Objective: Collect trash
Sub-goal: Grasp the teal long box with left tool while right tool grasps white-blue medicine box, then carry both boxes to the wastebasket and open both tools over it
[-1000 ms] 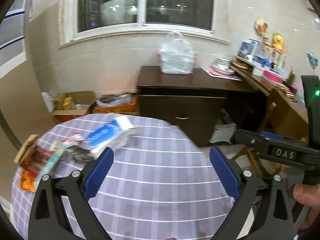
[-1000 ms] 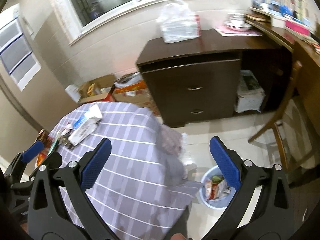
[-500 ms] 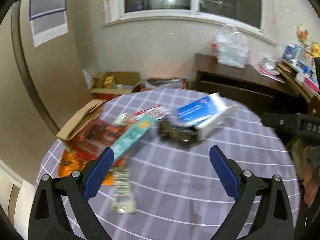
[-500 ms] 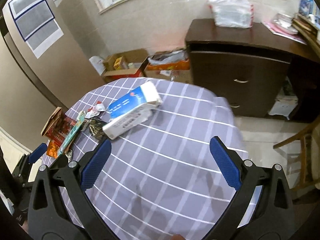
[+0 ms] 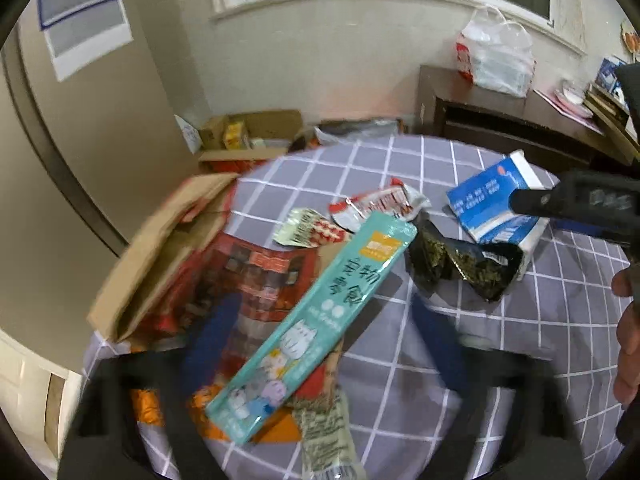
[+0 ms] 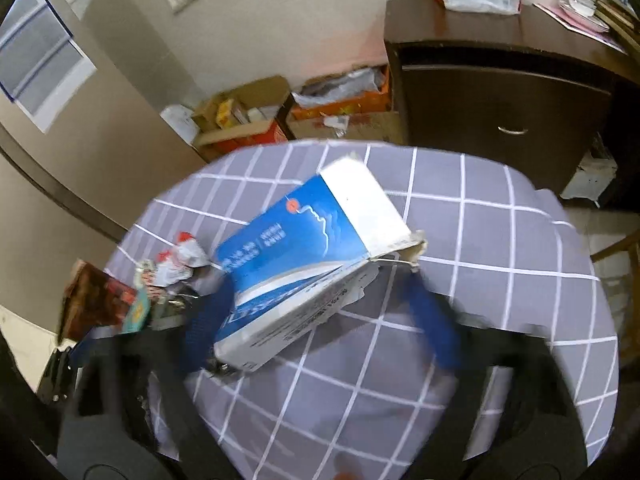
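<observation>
A round bench (image 5: pixel 500 344) under a soft grey-violet cloth ruled with thin white squares carries the litter, and the blue-and-white carton (image 6: pixel 304 256) serves best as the marker for all of it. The carton is a flattened cardboard box, glossy blue on its broad face and plain white on its sides, torn ragged at one end. It lies on its side, long axis slanting from the near left up to the far right in the right wrist view, the torn white end toward the dark wooden cabinet (image 6: pixel 496 92).

The right tongs (image 6: pixel 320 320) hang low over the carton, spread wide, one blurred blue pad at each side of its near end; whether either pad touches the card I cannot tell.

Left of the carton, touching its corner, sits a crumpled black foil packet (image 5: pixel 460 264) with green specks. Further left lie a crinkled red-and-white wrapper (image 5: pixel 380 208) and a long teal sachet (image 5: pixel 316 316), smooth plastic, flat and narrow, printed with cartoon cats; its long axis runs from near left to far right, the far end toward the carton. The sachet rests across a red printed cardboard box (image 5: pixel 224 276) with brown flaps open.

The left tongs (image 5: pixel 320 340) are spread wide too, blurred, straddling the sachet's lower half and gripping nothing that I can see.
</observation>
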A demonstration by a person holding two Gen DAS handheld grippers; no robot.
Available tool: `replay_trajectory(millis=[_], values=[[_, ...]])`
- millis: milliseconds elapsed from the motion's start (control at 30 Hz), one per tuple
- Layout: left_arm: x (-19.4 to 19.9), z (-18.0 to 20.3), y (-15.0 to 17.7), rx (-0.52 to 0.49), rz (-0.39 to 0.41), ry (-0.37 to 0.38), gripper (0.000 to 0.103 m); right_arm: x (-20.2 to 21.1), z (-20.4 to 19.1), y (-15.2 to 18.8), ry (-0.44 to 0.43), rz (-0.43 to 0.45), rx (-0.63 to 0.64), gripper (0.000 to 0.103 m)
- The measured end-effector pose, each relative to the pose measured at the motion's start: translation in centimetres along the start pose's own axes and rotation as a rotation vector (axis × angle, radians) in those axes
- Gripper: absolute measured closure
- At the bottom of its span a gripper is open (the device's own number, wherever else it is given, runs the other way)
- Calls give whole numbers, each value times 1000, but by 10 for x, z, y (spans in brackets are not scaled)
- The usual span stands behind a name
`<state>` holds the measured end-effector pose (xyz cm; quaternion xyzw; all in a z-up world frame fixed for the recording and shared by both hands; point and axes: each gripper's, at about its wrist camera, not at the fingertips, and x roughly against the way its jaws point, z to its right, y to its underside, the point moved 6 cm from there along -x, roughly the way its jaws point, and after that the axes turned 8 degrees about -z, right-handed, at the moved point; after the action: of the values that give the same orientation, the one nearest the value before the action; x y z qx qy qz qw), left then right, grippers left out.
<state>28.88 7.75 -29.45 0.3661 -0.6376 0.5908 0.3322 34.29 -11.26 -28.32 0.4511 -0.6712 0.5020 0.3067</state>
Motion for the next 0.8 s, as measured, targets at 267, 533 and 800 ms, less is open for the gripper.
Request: replay_trajectory(millis=[267, 533, 800], values=[[16, -4, -2, 44, 25, 55, 90, 23, 14, 4, -78, 12, -10, 90], [61, 15, 3, 60, 93, 78, 96, 69, 46, 15, -110, 82, -13, 90], [107, 57, 5, 38, 158, 182, 96, 126, 90, 29, -140, 169, -47, 90]])
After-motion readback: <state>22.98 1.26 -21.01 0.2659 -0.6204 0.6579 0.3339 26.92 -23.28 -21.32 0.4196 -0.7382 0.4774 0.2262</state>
